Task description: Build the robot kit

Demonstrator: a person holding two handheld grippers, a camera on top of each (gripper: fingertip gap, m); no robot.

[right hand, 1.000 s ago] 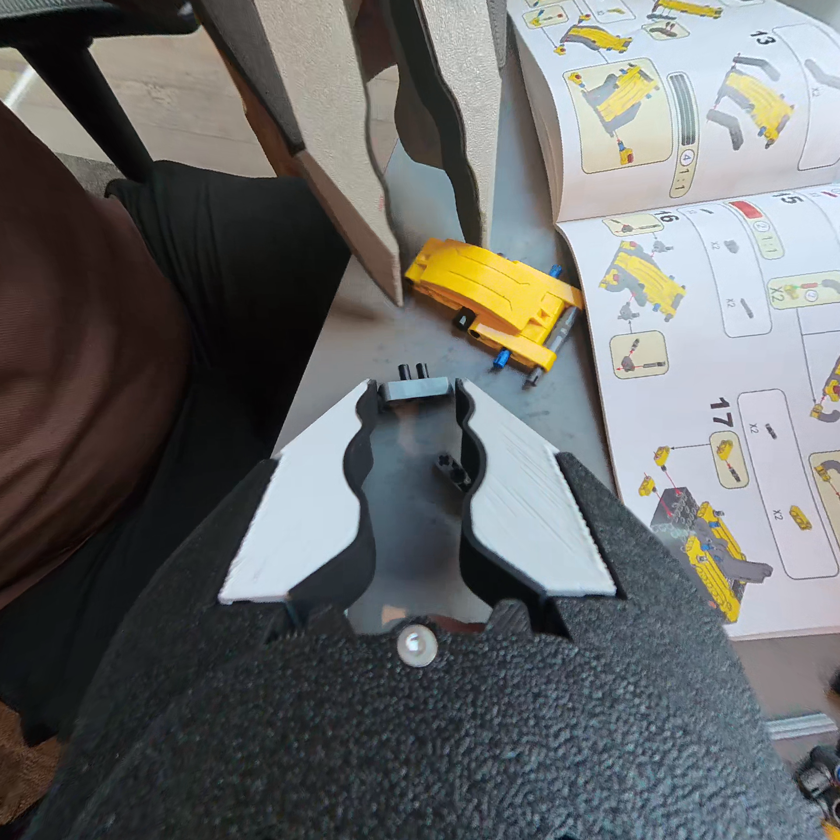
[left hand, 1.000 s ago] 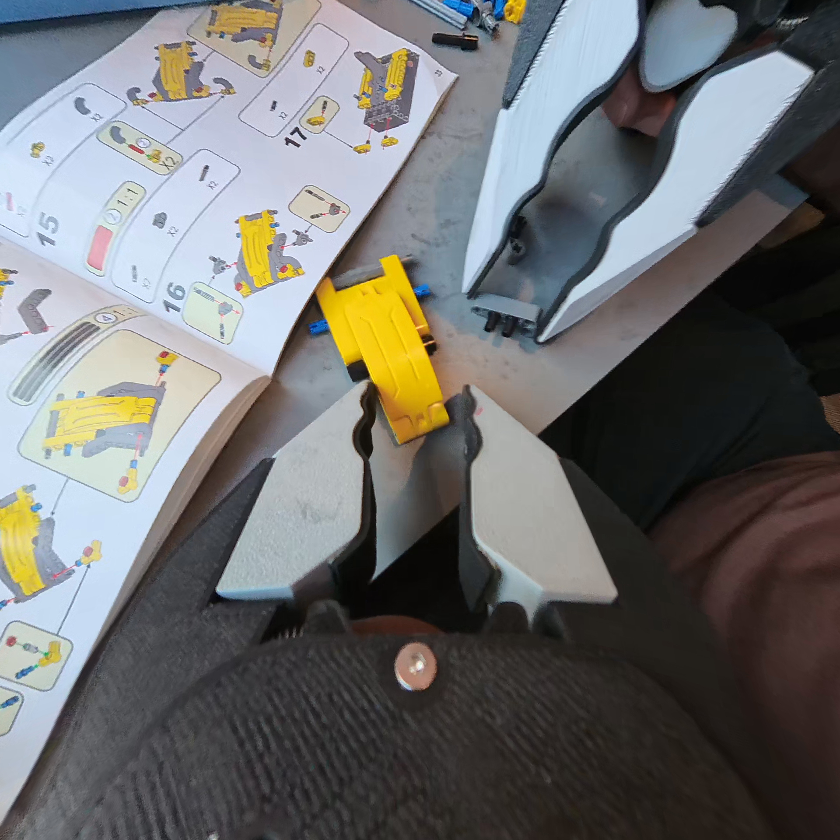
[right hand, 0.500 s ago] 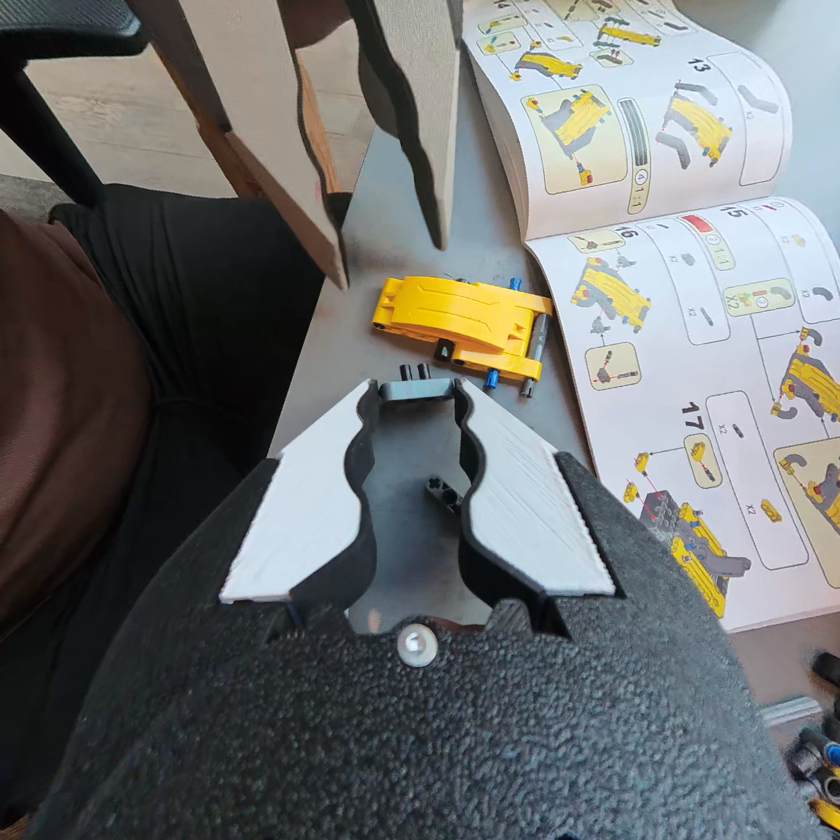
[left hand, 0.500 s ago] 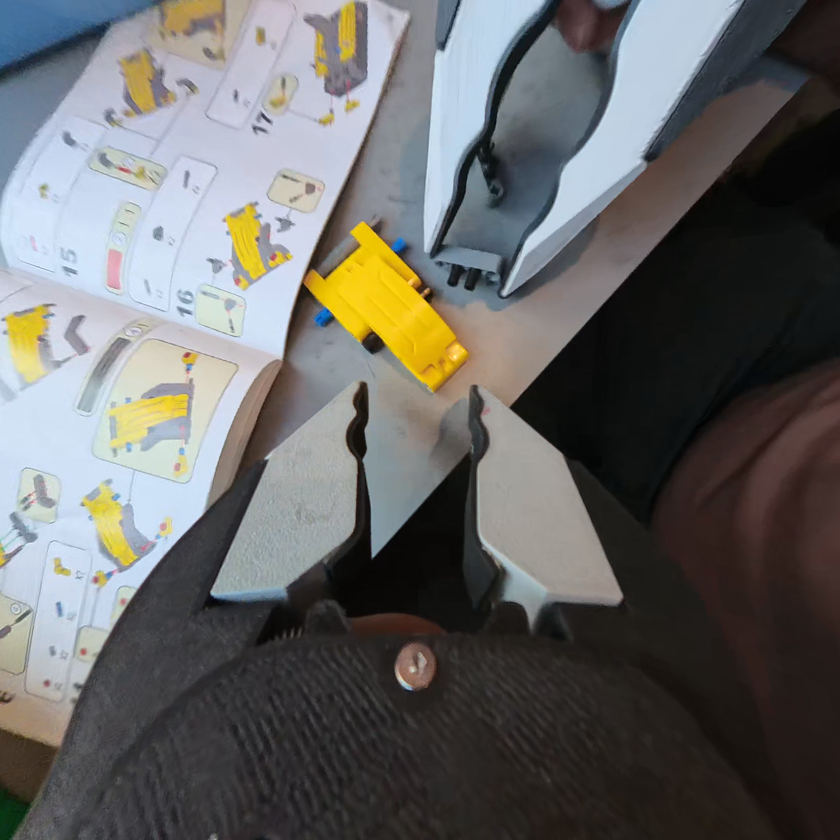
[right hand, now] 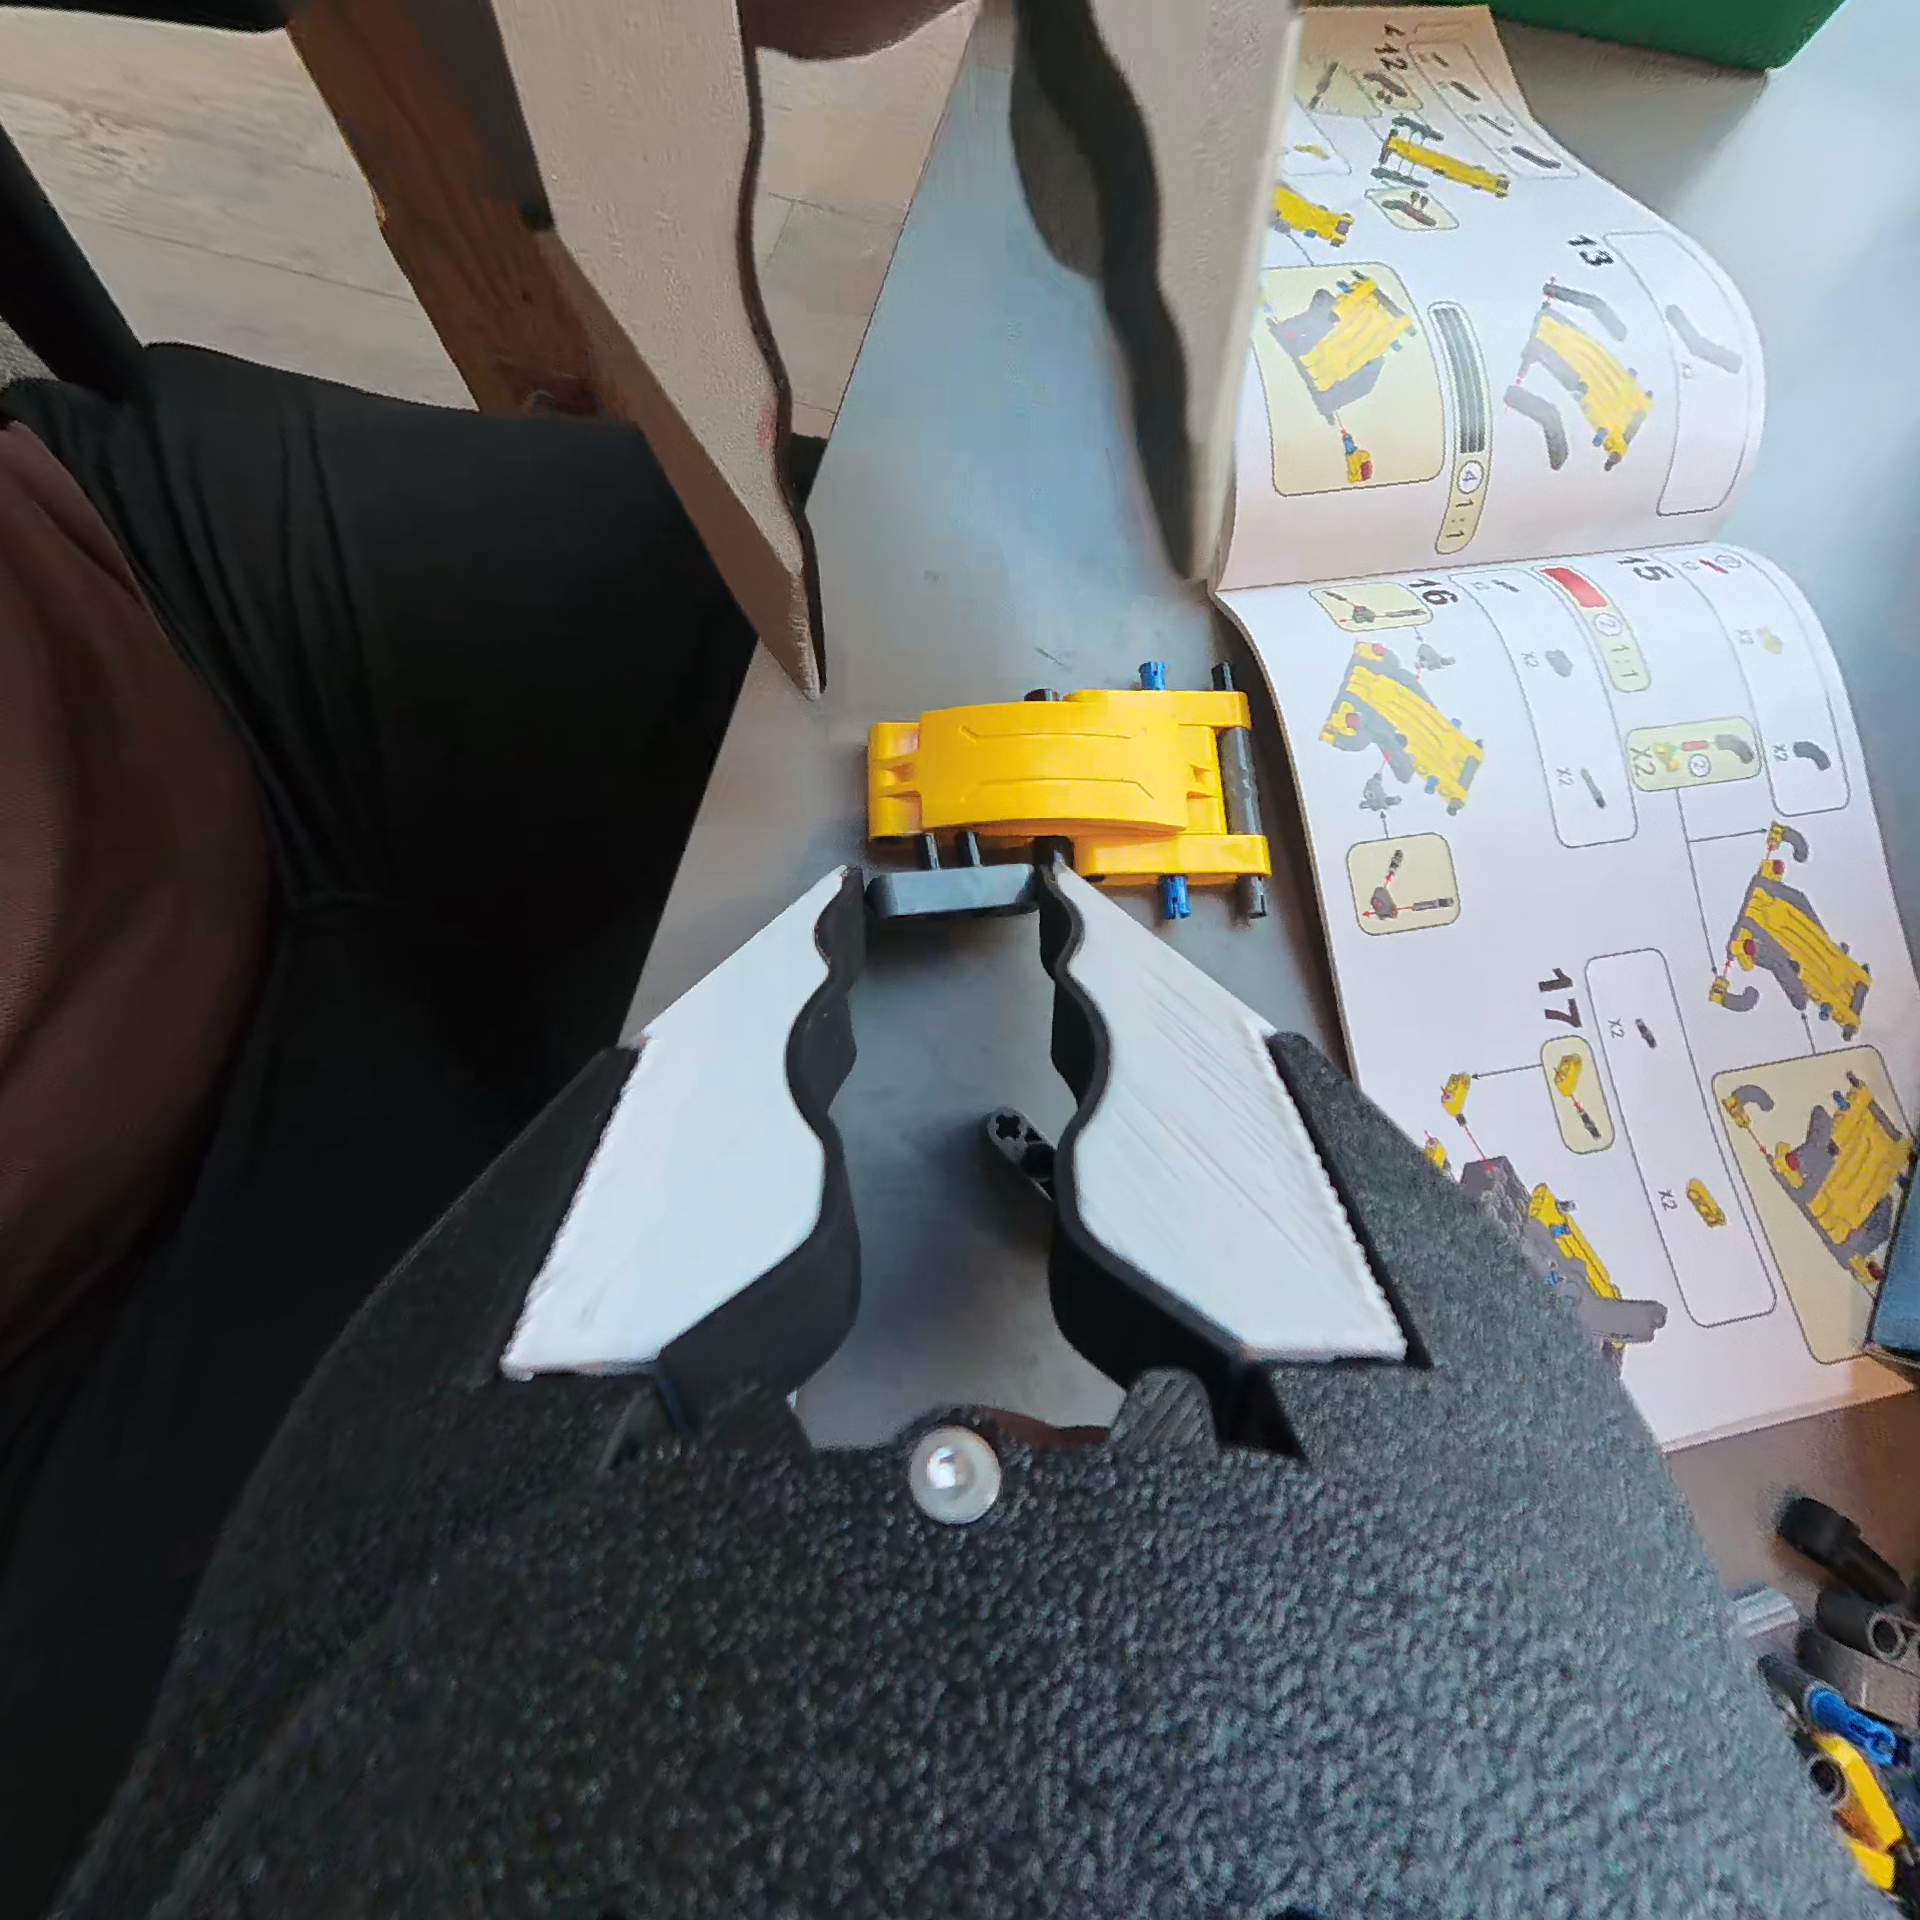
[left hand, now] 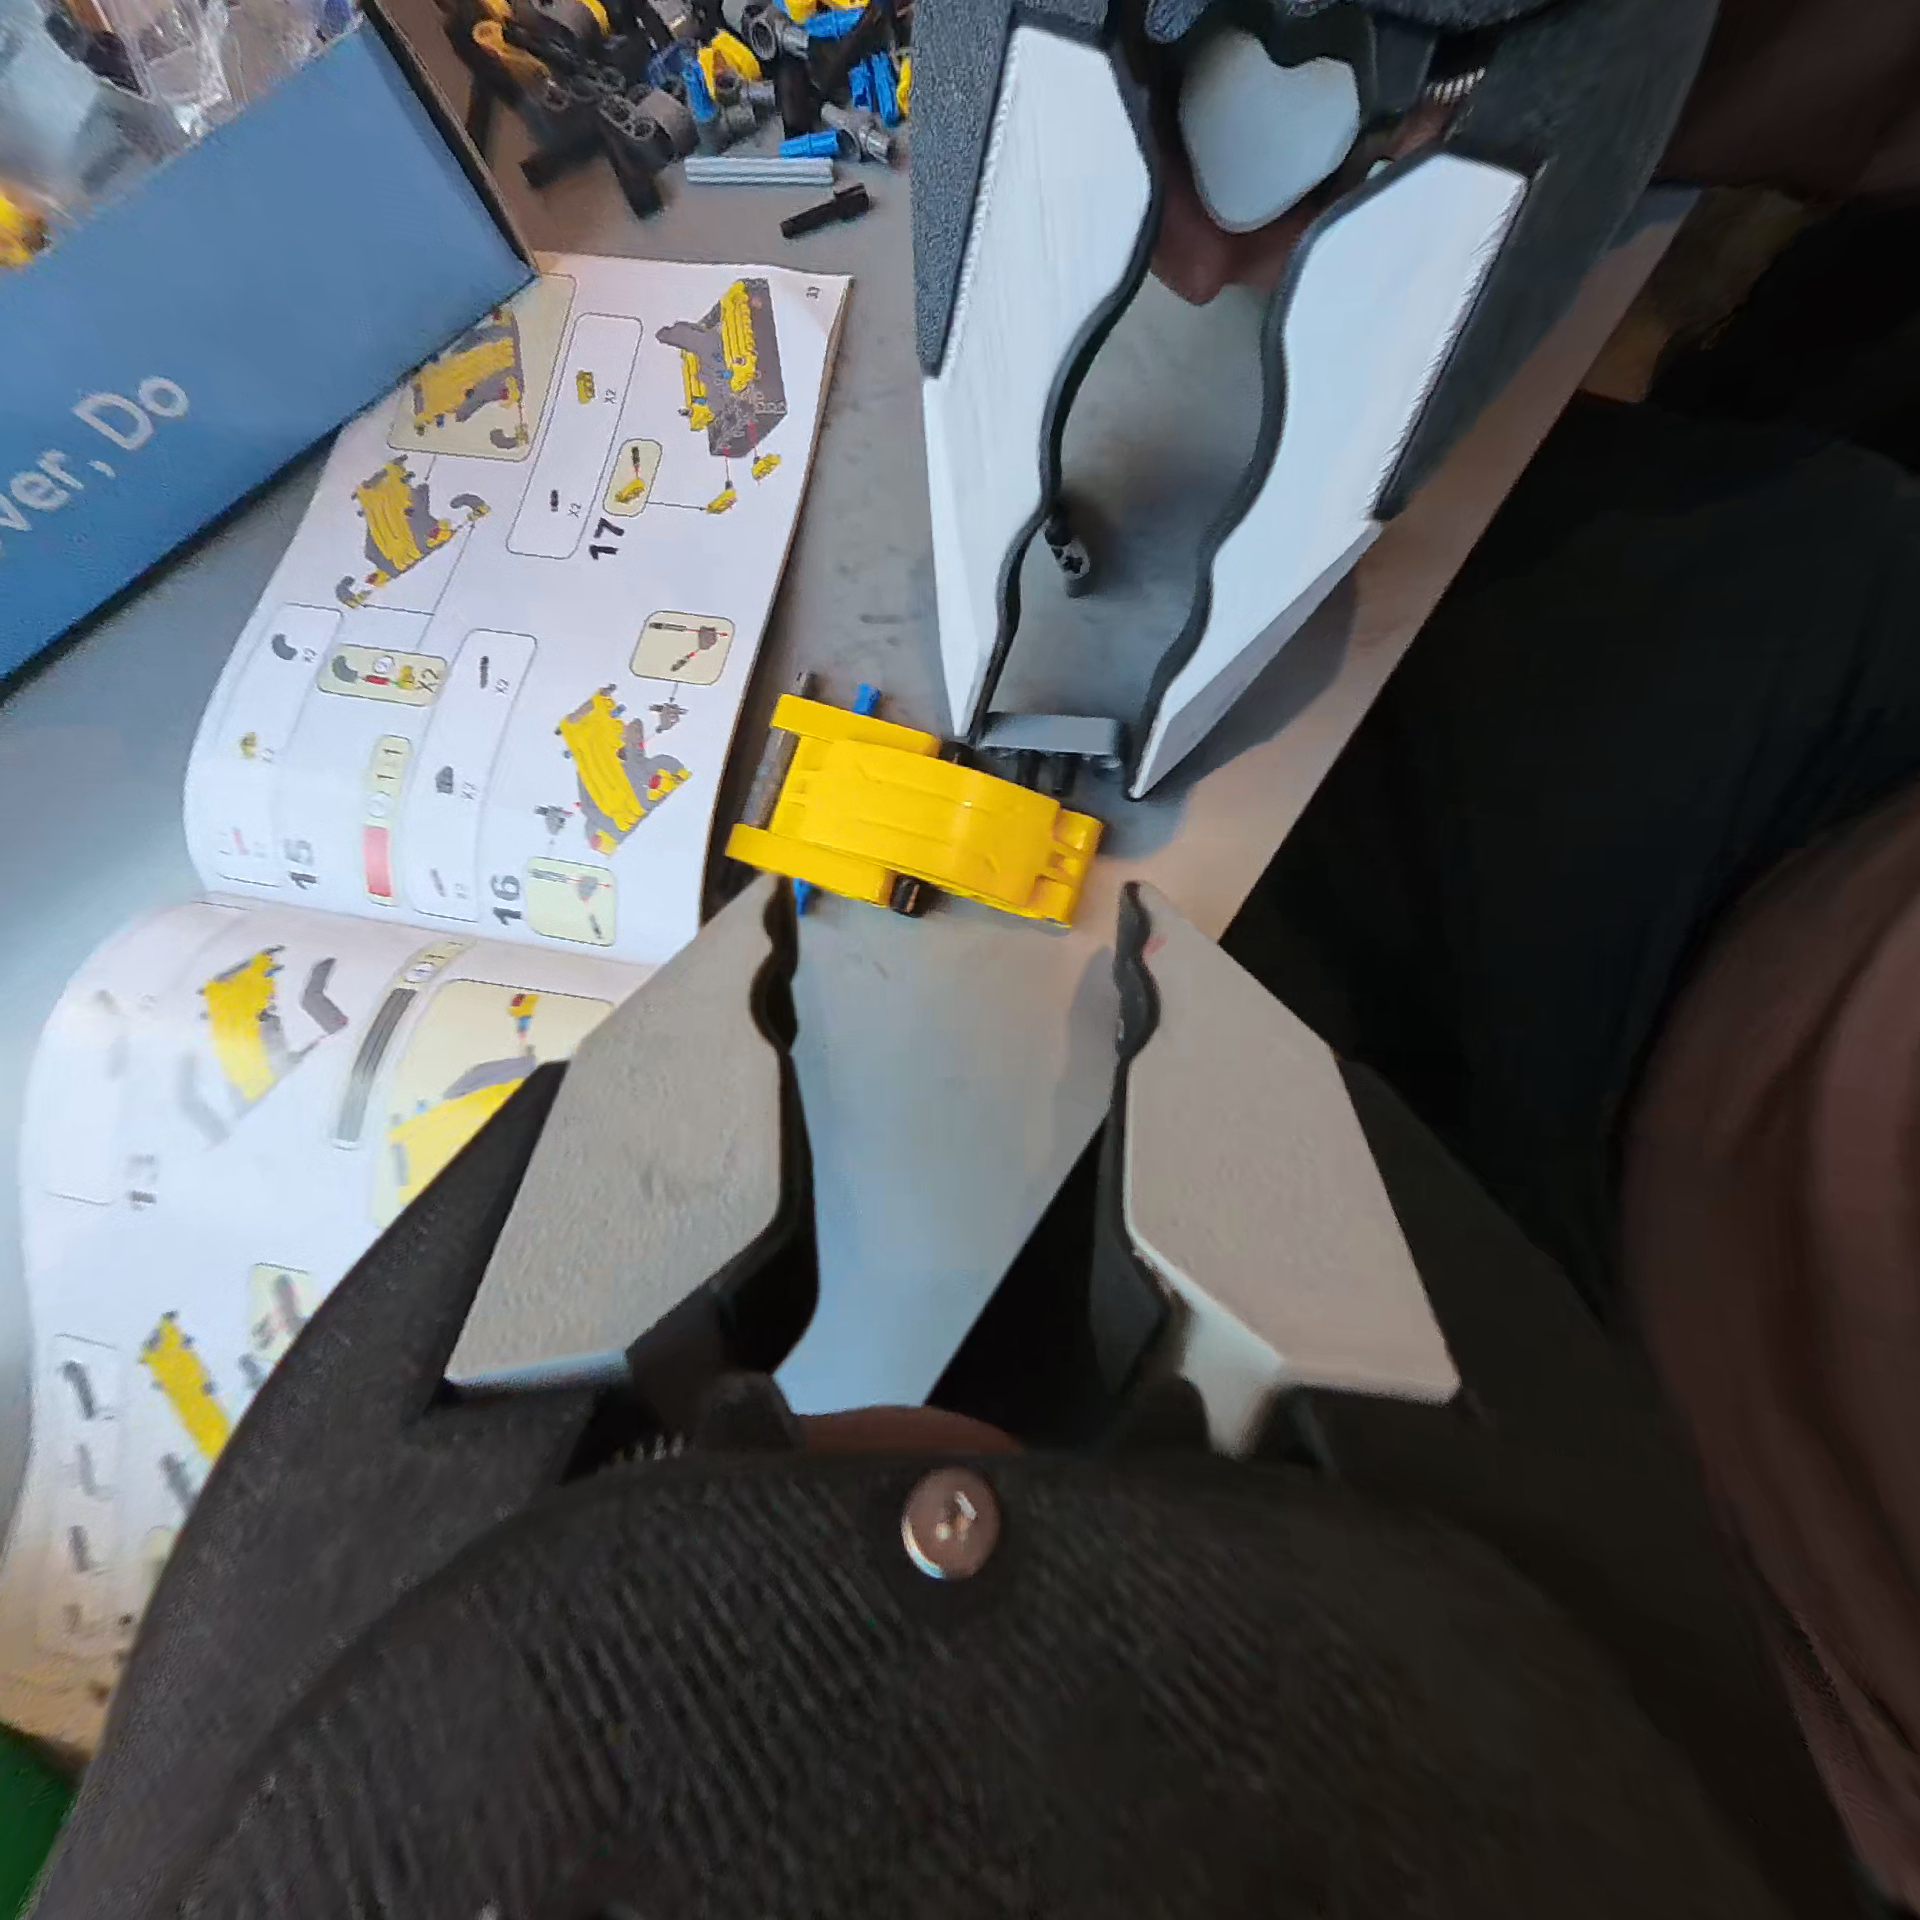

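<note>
My right gripper (right hand: pixel 951 883) pinches a small dark grey piece (right hand: pixel 954 894) at its fingertips, its black pins touching the yellow assembly (right hand: pixel 1060 784) just ahead. Only my left view shows the blue box (left hand: pixel 239 312) and loose parts pile (left hand: pixel 707 73) beyond. My left gripper (left hand: pixel 951 904) is open, empty, wider than a second ago; the assembly now lies crosswise before its tips.

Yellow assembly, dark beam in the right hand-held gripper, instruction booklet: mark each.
yellow assembly (right hand: pixel 1049 769), right wrist view, on its curved top panel.
dark beam (right hand: pixel 951 894), right wrist view, mid-length between the fingertips.
instruction booklet (left hand: pixel 520 644), left wrist view, on the upper open page.
</note>
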